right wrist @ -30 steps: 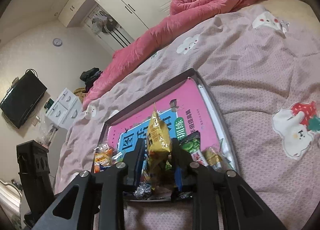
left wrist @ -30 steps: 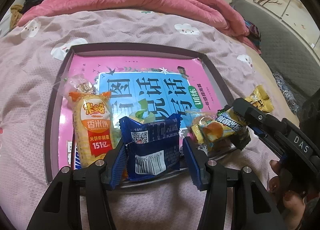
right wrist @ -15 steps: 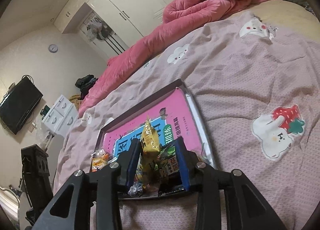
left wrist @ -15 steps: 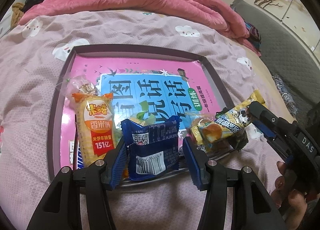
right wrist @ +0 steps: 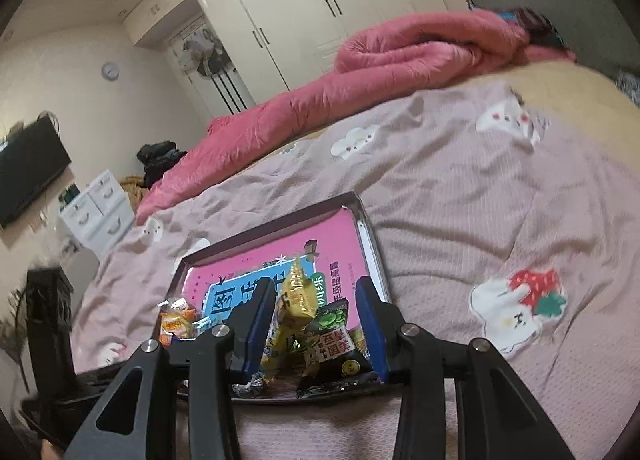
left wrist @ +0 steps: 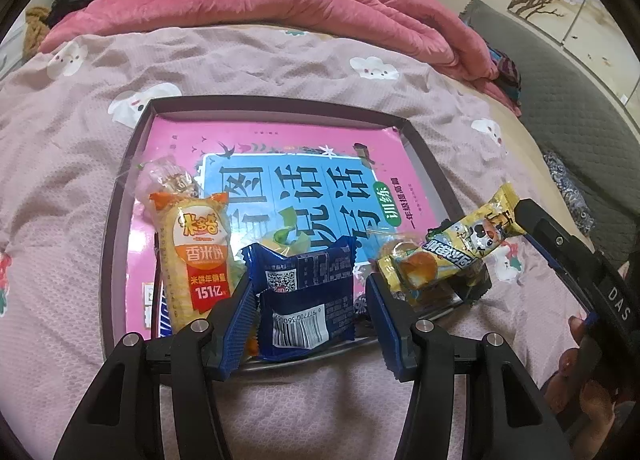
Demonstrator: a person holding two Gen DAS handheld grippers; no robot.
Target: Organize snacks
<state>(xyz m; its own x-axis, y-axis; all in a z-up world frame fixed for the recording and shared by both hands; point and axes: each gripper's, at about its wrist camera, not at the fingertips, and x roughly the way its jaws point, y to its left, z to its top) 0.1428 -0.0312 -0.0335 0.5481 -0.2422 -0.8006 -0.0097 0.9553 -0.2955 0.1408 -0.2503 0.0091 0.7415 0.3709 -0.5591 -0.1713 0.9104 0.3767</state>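
A dark-rimmed tray (left wrist: 120, 196) with a pink and blue book cover on its floor lies on the bed. Snack packs sit along its near edge: an orange-yellow rice cracker pack (left wrist: 196, 260), a dark blue pack (left wrist: 308, 296) and a long yellow pack (left wrist: 452, 252). My left gripper (left wrist: 310, 324) is open, its fingers either side of the blue pack without pressing it. My right gripper (right wrist: 316, 328) is open around the yellow pack (right wrist: 296, 300) and a green pea pack (right wrist: 332, 336), both resting in the tray (right wrist: 372, 236). It also shows at the right of the left wrist view (left wrist: 560, 244).
The bed has a mauve sheet (left wrist: 280, 64) with cartoon prints and a rolled pink quilt (left wrist: 280, 4) at the far side. White wardrobes (right wrist: 320, 12), a white drawer unit (right wrist: 96, 204) and a wall TV (right wrist: 28, 168) stand beyond the bed. A grey headboard (left wrist: 568, 100) is on the right.
My right gripper has opened, letting go of the yellow pack, which now rests in the tray, and has drawn back. The left gripper has stayed around the blue pack.
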